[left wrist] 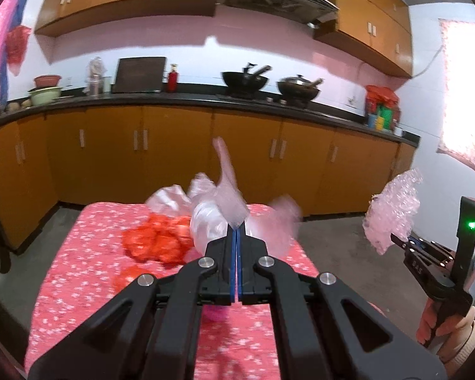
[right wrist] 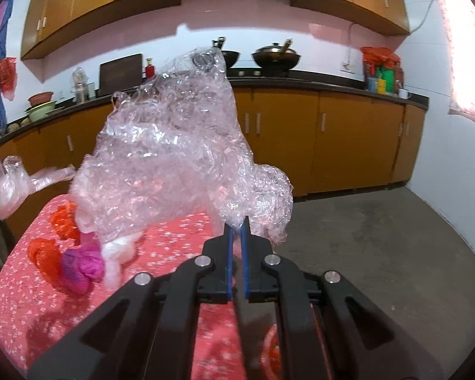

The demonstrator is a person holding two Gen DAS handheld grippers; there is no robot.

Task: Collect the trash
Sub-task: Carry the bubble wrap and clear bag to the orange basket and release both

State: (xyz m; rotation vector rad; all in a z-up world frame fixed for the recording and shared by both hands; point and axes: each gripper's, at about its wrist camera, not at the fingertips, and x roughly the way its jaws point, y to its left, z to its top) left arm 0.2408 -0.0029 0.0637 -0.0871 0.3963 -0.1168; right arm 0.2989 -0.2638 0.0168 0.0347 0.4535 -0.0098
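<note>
Both my tongs are clamped: left gripper (left wrist: 236,228) pinches a thin clear bag (left wrist: 228,186), right gripper (right wrist: 236,225) grips crinkled bubble wrap (right wrist: 174,145) billowing above it.

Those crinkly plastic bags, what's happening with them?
A person is picking up trash with a gripper in each hand. The left gripper is shut on a thin clear plastic bag, lifted above the table with its pink flowered cloth. The right gripper pinches a crumpled bubble wrap sheet. Orange bags and a purple bag lie on the table, not yet collected.
</note>
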